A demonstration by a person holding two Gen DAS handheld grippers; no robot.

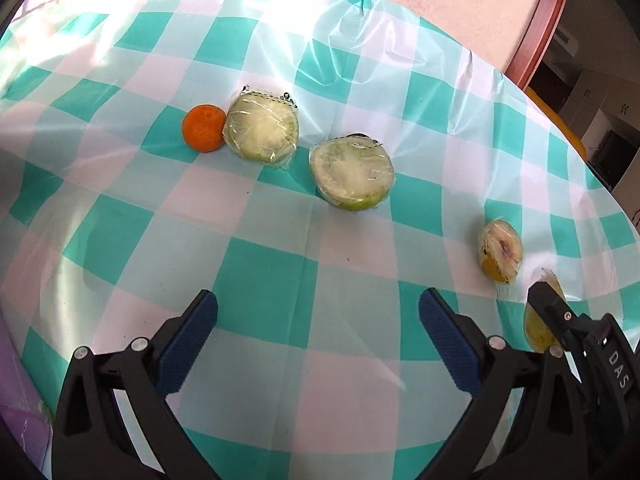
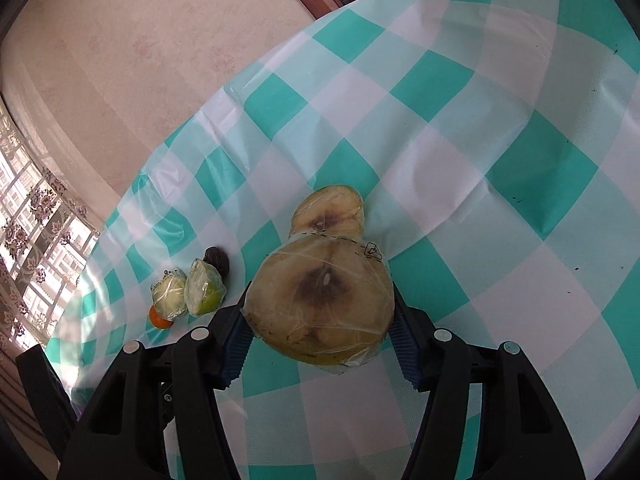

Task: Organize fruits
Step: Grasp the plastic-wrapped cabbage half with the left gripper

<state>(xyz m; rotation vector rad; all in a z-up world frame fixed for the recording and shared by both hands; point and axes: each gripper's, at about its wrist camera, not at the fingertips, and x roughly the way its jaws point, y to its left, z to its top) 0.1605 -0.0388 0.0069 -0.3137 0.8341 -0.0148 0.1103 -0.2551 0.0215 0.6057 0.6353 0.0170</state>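
My right tongs (image 2: 320, 320) are clamped on a wrapped fruit half (image 2: 320, 300) at frame centre, left tongs (image 1: 318, 332) apart; slick wrap could let it slip.

The table (image 1: 264, 288), under a teal-checked cloth, carries mid-frame an orange (image 1: 203, 128), two wrapped green halves (image 1: 262, 128) and, right, a yellow half (image 1: 501, 256).

The left gripper (image 1: 318, 312) is hovering low with its blue-padded fingers (image 1: 188, 350) spread wide and nothing between them. The right gripper (image 2: 320, 320) is reaching forward, its fingers (image 2: 236, 344) pressing on both sides of a wrapped fruit half (image 2: 320, 296).
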